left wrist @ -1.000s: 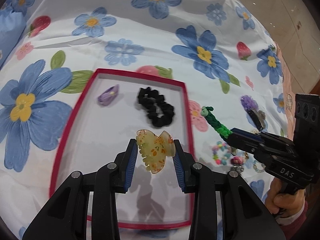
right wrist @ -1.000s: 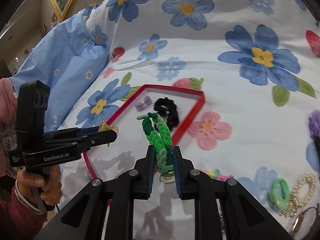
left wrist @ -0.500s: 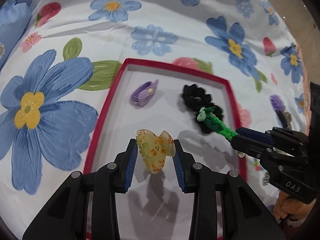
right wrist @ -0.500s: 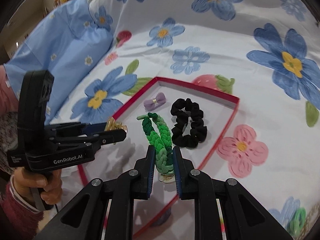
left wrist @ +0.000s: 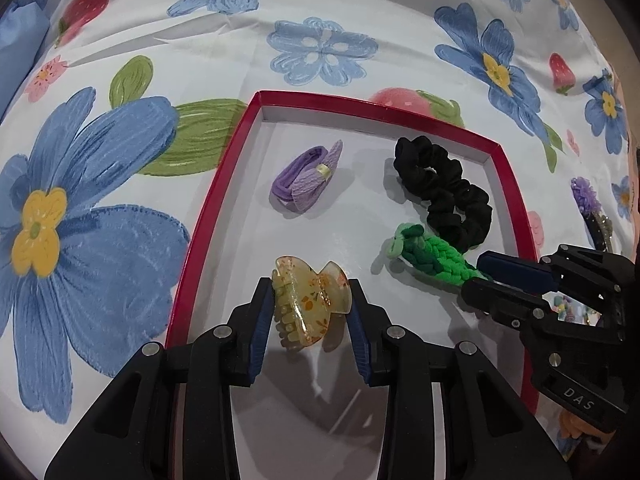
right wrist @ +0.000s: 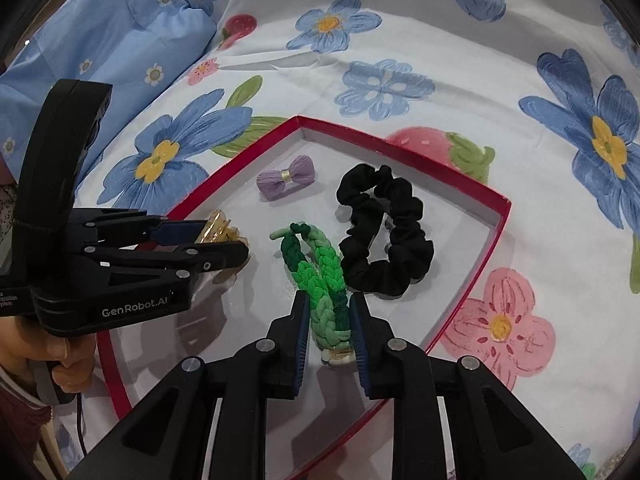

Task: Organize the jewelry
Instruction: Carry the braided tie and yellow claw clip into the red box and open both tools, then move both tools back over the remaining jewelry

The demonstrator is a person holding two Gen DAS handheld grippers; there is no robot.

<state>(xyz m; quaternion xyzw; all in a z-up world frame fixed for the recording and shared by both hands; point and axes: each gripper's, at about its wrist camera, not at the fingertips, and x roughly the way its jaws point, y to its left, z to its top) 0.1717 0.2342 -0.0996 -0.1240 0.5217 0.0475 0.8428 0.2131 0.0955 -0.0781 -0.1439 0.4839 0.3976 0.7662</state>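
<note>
A red-rimmed white tray [left wrist: 514, 184] [right wrist: 492, 236] lies on the floral sheet. In it lie a purple bow hair tie [left wrist: 308, 178] [right wrist: 285, 177] and a black scrunchie [left wrist: 444, 192] [right wrist: 384, 232]. My left gripper [left wrist: 310, 320] [right wrist: 236, 246] is shut on a yellow speckled claw clip [left wrist: 310, 302] [right wrist: 218, 228], low over the tray's near left part. My right gripper [right wrist: 330, 332] [left wrist: 476, 276] is shut on a green braided hair tie [right wrist: 320, 276] [left wrist: 428, 254], low over the tray beside the black scrunchie.
A blue floral pillow [right wrist: 100, 40] lies at the far left. A purple flower hair accessory [left wrist: 588, 200] and colourful beads [left wrist: 568, 308] lie on the sheet right of the tray. A beaded piece [right wrist: 616, 460] shows at the right wrist view's bottom right corner.
Both grippers have moved forward and lower over the tray with their items. The green braided tie now hangs inside the tray beside the black scrunchie.
</note>
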